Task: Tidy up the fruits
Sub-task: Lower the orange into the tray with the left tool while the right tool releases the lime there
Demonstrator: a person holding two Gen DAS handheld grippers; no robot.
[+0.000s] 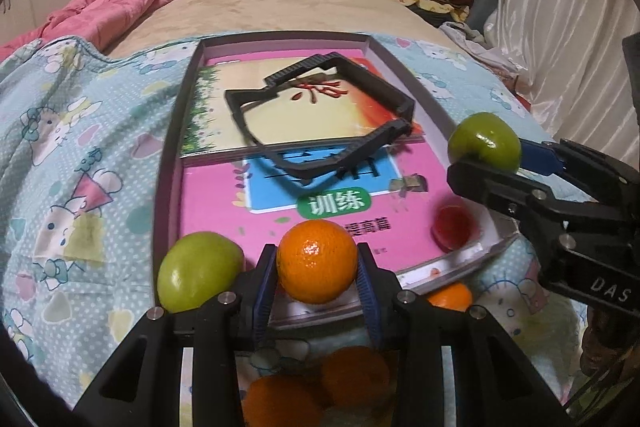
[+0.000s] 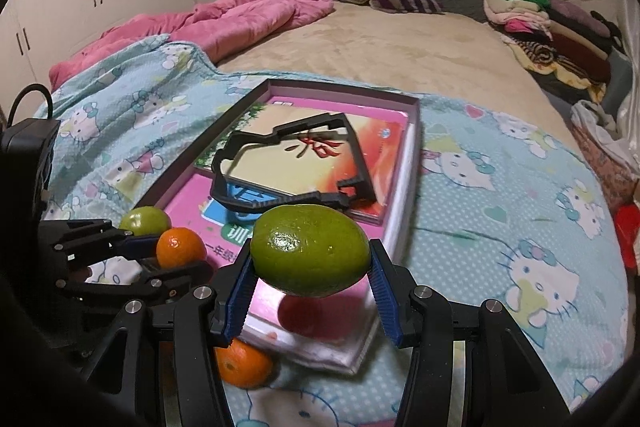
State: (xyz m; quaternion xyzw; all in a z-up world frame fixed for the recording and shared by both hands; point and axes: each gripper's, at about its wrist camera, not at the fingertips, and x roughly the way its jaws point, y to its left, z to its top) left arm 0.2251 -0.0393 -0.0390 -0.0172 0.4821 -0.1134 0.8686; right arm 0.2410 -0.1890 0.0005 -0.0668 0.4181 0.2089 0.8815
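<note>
Two fruits are in my grip: the left gripper (image 1: 317, 269) clamps an orange (image 1: 317, 261) and the right gripper (image 2: 312, 277) clamps a lime (image 2: 310, 251), both above the near end of the tray (image 2: 414, 147). One green fruit (image 1: 198, 271) and a red one (image 1: 454, 227) sit there already (three oranges (image 1: 356, 375) wait on the blanket (image 2: 500, 227)). I judge the sorting roughly half done.

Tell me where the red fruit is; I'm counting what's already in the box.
The red fruit lies inside the shallow box, on the pink book at its near right corner, below the green fruit that the right gripper holds.
</note>
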